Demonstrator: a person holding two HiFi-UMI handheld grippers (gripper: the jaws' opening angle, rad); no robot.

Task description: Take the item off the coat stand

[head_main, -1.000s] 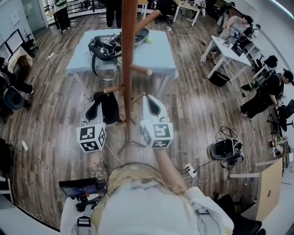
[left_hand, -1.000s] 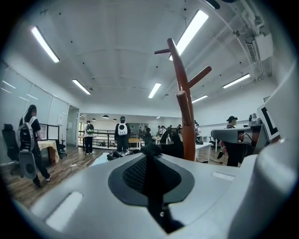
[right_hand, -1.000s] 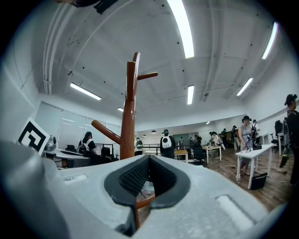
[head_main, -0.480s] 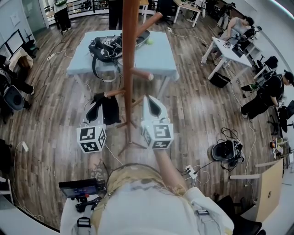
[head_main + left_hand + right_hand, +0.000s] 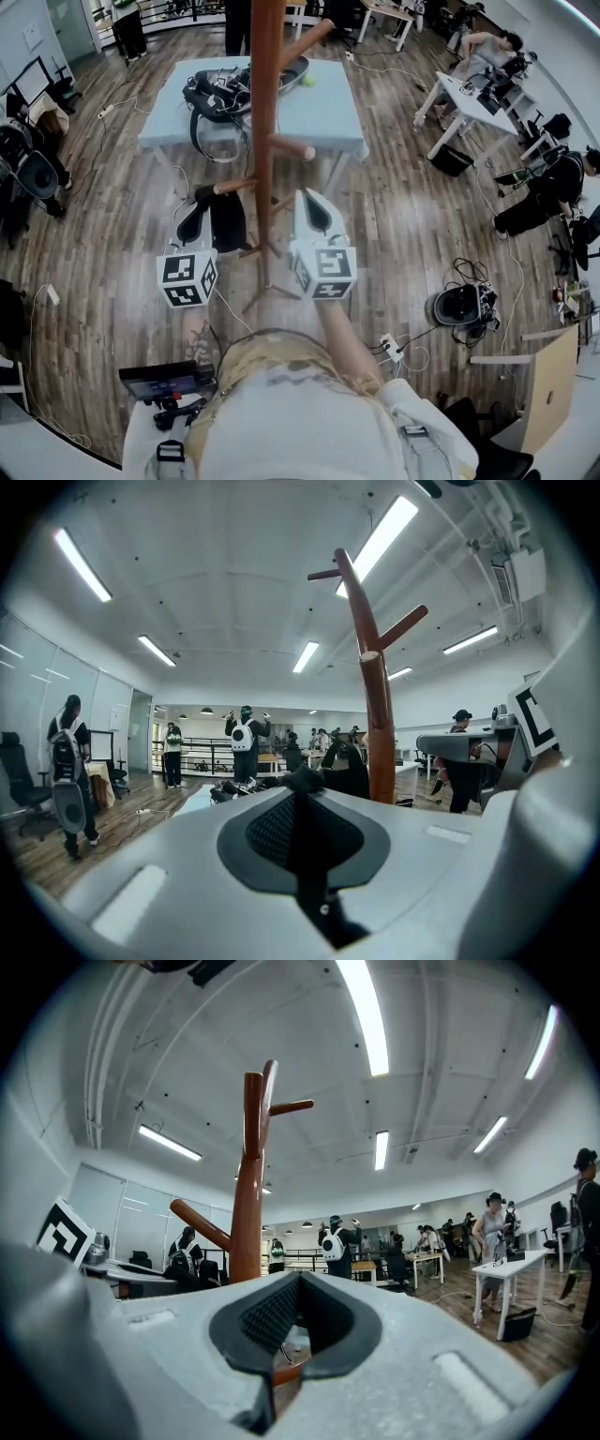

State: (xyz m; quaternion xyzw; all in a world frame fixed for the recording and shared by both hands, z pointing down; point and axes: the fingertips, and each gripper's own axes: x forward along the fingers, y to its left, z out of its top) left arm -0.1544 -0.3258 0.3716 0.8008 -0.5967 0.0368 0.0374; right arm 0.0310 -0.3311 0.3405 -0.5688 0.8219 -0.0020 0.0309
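Plank floor (image 5: 422,225), open office. One coat stand (image 5: 262,141), one black item (image 5: 225,220). The left tool (image 5: 302,789) clamps it, right tool (image 5: 298,1297) apart.

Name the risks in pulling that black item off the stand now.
The black item hangs from a lower peg; pulling sideways could snag it and tip the coat stand. The left gripper pinches only a little fabric at its jaw tips, so it may slip. The right gripper, jaws open, sits beside that stand and could knock it.
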